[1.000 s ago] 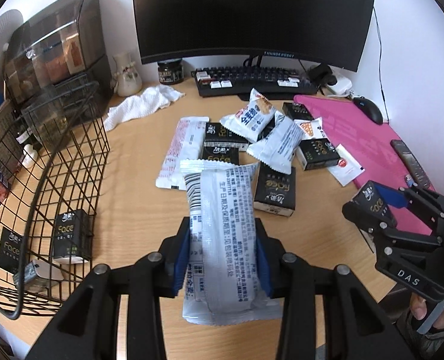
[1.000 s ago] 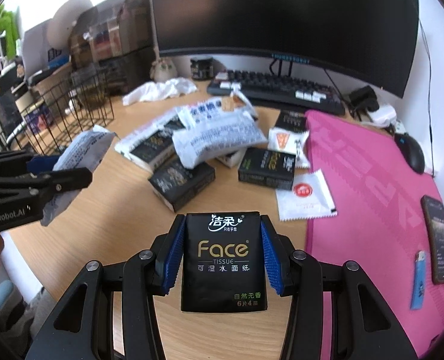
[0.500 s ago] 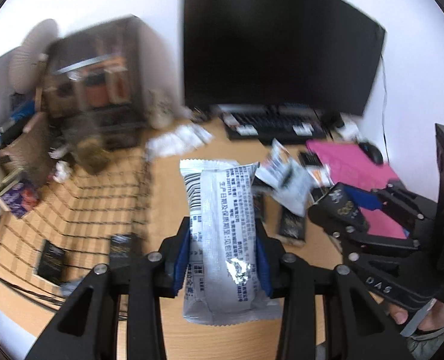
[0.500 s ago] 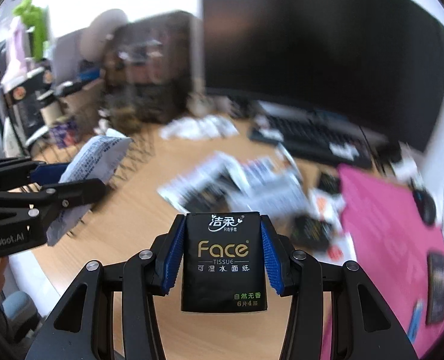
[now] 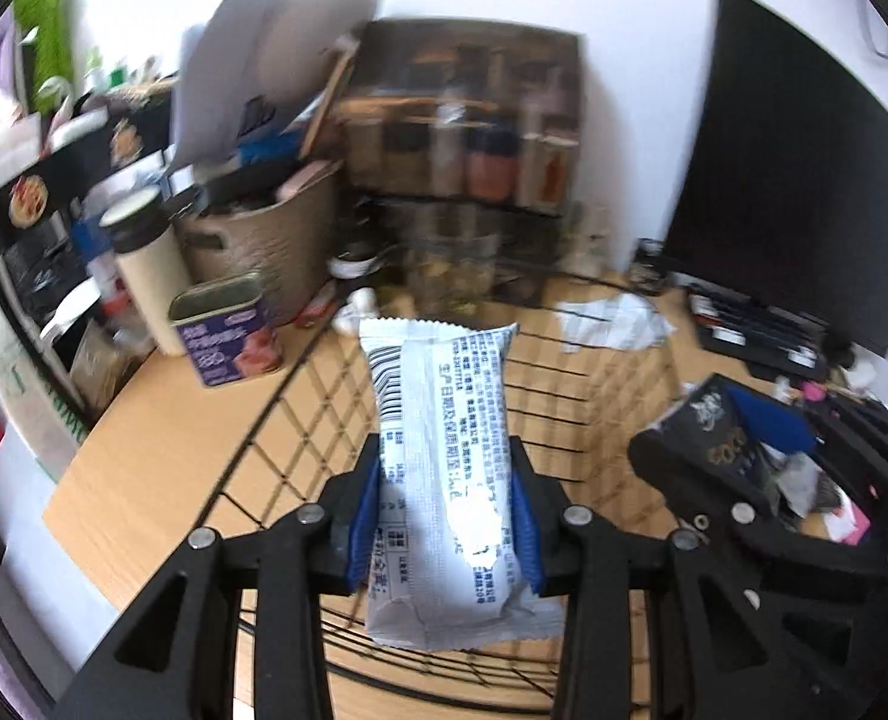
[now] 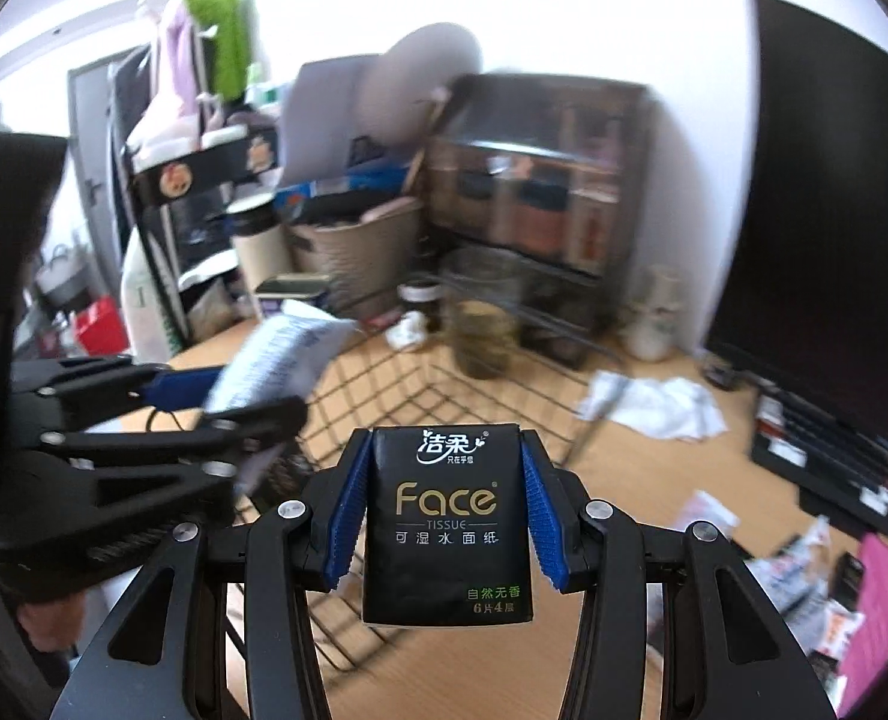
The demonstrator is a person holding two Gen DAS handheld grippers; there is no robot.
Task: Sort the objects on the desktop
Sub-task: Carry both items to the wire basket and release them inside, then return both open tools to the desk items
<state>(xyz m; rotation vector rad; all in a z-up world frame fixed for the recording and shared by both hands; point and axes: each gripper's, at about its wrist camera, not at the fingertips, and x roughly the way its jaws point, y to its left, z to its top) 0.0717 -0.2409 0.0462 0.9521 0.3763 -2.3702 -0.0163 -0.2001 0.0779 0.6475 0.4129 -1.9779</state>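
Note:
My left gripper point(image 5: 444, 504) is shut on a white snack packet point(image 5: 444, 450) and holds it above the black wire basket point(image 5: 570, 384). My right gripper point(image 6: 447, 516) is shut on a black Face tissue pack point(image 6: 447, 522), held over the near side of the wire basket point(image 6: 420, 384). The right gripper with its black pack point(image 5: 714, 420) shows at the right of the left wrist view. The left gripper with the white packet point(image 6: 276, 360) shows at the left of the right wrist view.
A purple tin point(image 5: 228, 330), a white bottle point(image 5: 144, 264) and a beige bin point(image 5: 264, 234) stand left of the basket. A dark drawer unit point(image 5: 468, 138) is behind it. A white cloth point(image 6: 666, 408), a keyboard point(image 5: 756, 336), the monitor point(image 5: 798, 180) and loose packets point(image 6: 804, 552) lie right.
Both grippers have swung left from the pile of packets to the wire basket, each carrying its item. The pile and pink mat have slid to the right edge of view.

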